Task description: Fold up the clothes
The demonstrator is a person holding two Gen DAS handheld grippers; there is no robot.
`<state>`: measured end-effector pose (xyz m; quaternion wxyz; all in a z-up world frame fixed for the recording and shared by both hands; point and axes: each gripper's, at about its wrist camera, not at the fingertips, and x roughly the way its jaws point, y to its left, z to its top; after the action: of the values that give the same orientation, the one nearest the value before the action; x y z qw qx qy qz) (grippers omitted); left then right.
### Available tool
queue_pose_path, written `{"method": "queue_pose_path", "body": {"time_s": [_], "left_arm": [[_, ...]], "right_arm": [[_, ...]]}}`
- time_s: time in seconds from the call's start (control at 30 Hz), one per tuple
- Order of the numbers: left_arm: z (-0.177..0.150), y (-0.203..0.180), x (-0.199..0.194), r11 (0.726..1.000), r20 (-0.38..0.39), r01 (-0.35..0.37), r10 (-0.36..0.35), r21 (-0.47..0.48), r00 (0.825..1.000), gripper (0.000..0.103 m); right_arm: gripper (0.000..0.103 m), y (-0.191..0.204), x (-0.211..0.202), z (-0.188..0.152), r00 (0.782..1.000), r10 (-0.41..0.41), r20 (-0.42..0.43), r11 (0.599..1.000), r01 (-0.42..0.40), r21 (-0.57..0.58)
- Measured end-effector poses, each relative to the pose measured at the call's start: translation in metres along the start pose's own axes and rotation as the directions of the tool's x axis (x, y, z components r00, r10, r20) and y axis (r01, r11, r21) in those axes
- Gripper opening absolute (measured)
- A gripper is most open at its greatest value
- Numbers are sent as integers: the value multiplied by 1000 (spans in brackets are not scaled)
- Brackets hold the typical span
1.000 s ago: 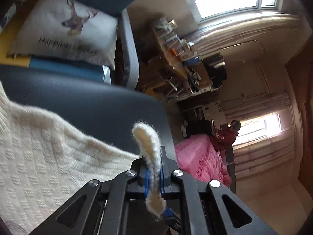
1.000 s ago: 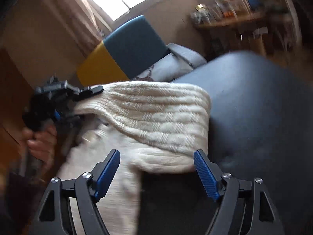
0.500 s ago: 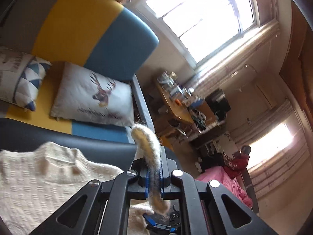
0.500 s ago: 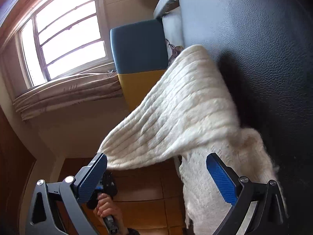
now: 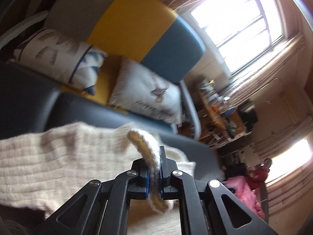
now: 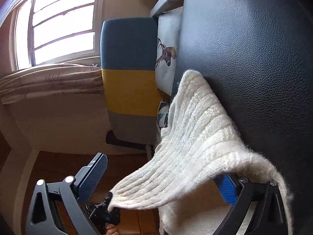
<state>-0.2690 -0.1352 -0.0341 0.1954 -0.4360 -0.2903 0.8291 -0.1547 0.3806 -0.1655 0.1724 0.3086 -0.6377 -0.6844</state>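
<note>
Sweater point(image 6: 197, 137): right gripper point(image 6: 160, 184) now spread wide, released; left gripper point(image 5: 154, 174) still pinching hem beside sofa point(image 6: 254, 58); fold underway.

A sofa with a back in grey, yellow point(image 5: 130, 13) and blue point(image 6: 128, 44) panels stands under a bright window point(image 5: 237, 22). Two cushions lean on it: one with a deer print point(image 6: 166, 53), one with blue triangles point(image 5: 58, 57). A black leather surface point(image 6: 254, 68) fills the foreground. Farther off stand a cluttered desk point(image 5: 219, 107) and a pink cover point(image 5: 245, 193), with a person in red point(image 5: 259, 174) just beside it.
</note>
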Motion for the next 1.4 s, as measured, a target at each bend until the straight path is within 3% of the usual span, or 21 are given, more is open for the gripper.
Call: {"method": "queue_pose_path", "body": {"time_s": [0.13, 0.27, 0.47, 0.63, 0.77, 0.83, 0.93, 1.03, 1.07, 1.2, 1.27, 1.33, 1.37, 1.4], "left_arm": [[-30, 43, 24, 996, -82, -89, 87, -18, 993, 5], [-50, 77, 29, 990, -107, -131, 125, -45, 986, 5], [-56, 104, 38, 974, -148, -225, 217, -37, 965, 5], [-43, 100, 45, 970, -139, -244, 244, 20, 960, 8], [-40, 106, 37, 969, -112, -248, 244, -18, 963, 8], [-38, 112, 30, 957, -91, -288, 284, -32, 955, 8], [-36, 116, 8, 943, -17, -321, 321, -91, 947, 7], [-39, 105, -8, 972, 34, -206, 211, -110, 977, 7], [-42, 96, -5, 980, 26, -184, 186, -78, 982, 7], [-59, 65, 34, 965, -72, -247, 254, 87, 965, 7], [-61, 72, 43, 957, -86, -273, 281, 92, 956, 7], [-63, 79, 53, 949, -100, -299, 309, 97, 946, 5], [-63, 81, 56, 946, -107, -310, 320, 97, 941, 4], [-61, 81, 56, 946, -117, -310, 320, 91, 940, 4]], "right_arm": [[102, 7, 10, -1, 996, -82, -32, 994, 79, -72], [102, 8, 12, -6, 987, -157, -46, 978, 149, -147], [102, 7, 18, -11, 972, -222, -74, 958, 203, -202], [102, 14, 16, -14, 962, -250, -110, 944, 217, -248], [102, 18, 3, -22, 941, -292, -169, 920, 228, -319], [103, 24, -8, -27, 929, -321, -184, 897, 236, -374], [102, 42, -23, -29, 930, -322, -177, 869, 216, -444], [102, 61, -28, -25, 947, -291, -139, 854, 191, -483], [102, 64, -24, -23, 951, -278, -133, 856, 183, -484], [102, 57, 10, -19, 946, -271, -181, 880, 167, -444], [102, 43, 25, -20, 924, -331, -191, 875, 225, -428], [99, 24, 31, -22, 880, -444, -165, 831, 336, -444], [96, 17, 29, -24, 876, -454, -160, 823, 344, -451], [94, 14, 23, -24, 892, -425, -153, 832, 319, -453]]}}
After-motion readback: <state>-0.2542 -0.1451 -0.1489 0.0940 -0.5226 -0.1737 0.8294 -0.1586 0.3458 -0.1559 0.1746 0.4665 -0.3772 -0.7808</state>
